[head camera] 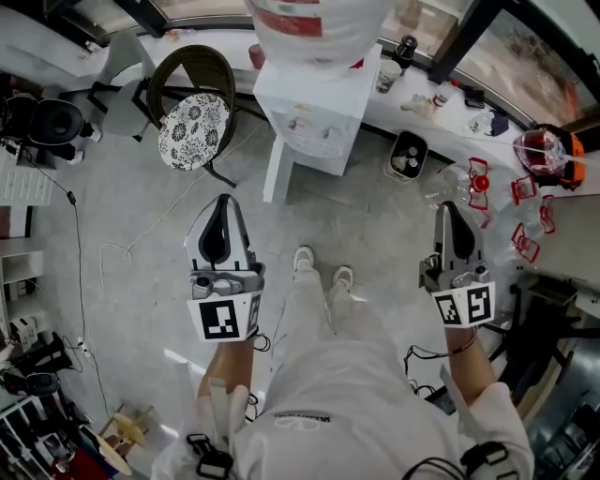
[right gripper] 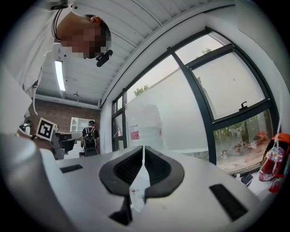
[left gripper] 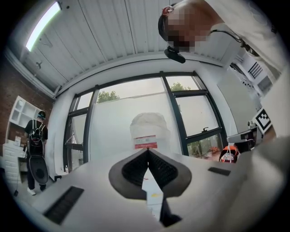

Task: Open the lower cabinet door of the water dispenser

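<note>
Both the left hand-held gripper (head camera: 223,201) and the right hand-held gripper (head camera: 449,207) are closed with nothing in them, held out flat, one on each side of the person (head camera: 319,394). The white water dispenser (head camera: 314,103) stands on the floor (head camera: 375,225) ahead, well apart from them, so its low door is probably not being touched now.

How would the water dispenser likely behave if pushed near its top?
Probably top-heavy: a large bottle sits on the water dispenser. Its narrow white body might rock or tip rather than slide. How full the bottle is stays unclear, so weight is uncertain.
</note>
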A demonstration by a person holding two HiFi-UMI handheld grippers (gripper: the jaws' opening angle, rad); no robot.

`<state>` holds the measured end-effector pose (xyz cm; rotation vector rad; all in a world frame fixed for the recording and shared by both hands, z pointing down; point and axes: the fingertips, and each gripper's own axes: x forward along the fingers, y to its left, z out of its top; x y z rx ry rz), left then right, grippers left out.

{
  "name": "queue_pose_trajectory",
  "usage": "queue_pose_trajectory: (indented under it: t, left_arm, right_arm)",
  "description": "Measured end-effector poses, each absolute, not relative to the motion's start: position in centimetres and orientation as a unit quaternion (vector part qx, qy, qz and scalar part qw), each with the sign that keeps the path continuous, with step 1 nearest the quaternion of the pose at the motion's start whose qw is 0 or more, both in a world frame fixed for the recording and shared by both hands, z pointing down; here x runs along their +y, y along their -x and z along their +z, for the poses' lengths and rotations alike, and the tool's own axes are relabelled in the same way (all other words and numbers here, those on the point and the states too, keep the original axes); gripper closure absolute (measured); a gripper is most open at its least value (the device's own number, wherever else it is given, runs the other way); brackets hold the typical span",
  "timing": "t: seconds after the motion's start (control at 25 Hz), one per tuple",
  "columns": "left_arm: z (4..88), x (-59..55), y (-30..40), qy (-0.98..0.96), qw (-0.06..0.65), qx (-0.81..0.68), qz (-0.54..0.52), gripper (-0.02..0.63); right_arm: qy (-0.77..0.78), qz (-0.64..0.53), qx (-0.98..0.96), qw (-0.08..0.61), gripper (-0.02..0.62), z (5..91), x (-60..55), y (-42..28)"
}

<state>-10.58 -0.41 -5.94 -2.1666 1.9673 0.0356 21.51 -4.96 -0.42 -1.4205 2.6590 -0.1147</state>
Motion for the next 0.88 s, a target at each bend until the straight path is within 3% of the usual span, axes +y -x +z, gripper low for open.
queue_pose_trajectory:
  t: [0.88]
  left_arm:
    - [-9.6,3.8,7.9,0.766,0.114,0.632,0.036,0.6]
  right_arm:
    - [0.489,-0.024,0.869,0.075,0.583,-5.0,0.4,-22.5]
